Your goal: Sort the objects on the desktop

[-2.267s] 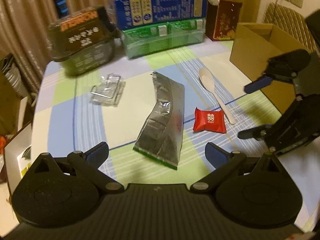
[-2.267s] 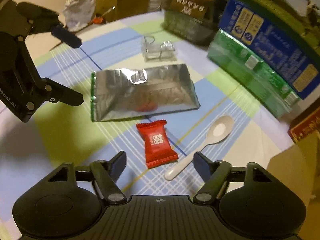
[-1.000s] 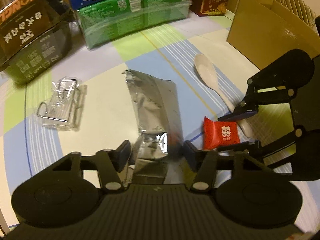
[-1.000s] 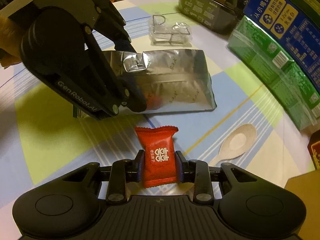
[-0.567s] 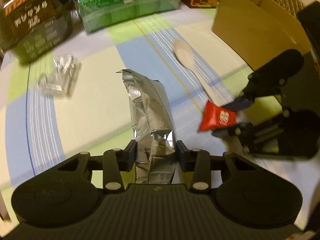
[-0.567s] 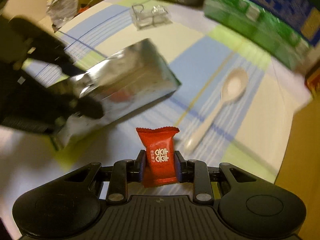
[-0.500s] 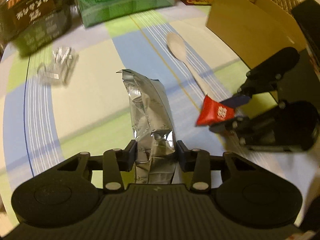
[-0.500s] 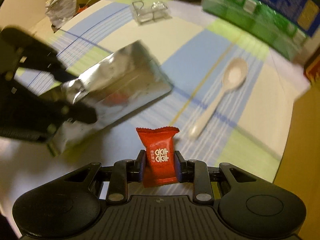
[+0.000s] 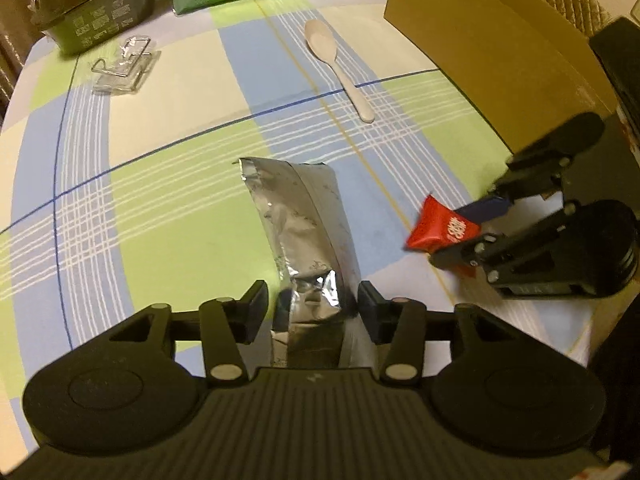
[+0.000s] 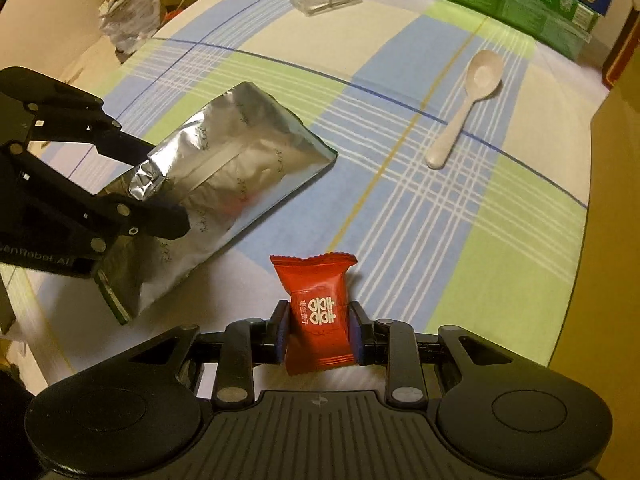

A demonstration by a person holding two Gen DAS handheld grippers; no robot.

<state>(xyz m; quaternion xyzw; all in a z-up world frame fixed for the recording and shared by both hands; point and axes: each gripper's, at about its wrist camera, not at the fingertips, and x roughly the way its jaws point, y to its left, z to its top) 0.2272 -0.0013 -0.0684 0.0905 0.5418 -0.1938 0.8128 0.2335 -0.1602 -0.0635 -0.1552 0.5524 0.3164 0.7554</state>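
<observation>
Behind the right claw [image 10: 318, 334] pinching the red candy [image 10: 316, 312], its lower edge hides; left claw [image 9: 312, 308] loosely straddles the foil pouch [image 9: 304, 232], jaws just widening.

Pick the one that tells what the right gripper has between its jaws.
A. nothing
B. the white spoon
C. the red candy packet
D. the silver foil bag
C: the right gripper is shut on the red candy packet, both pads pressing its sides, while the spoon lies apart on the tablecloth.
</observation>
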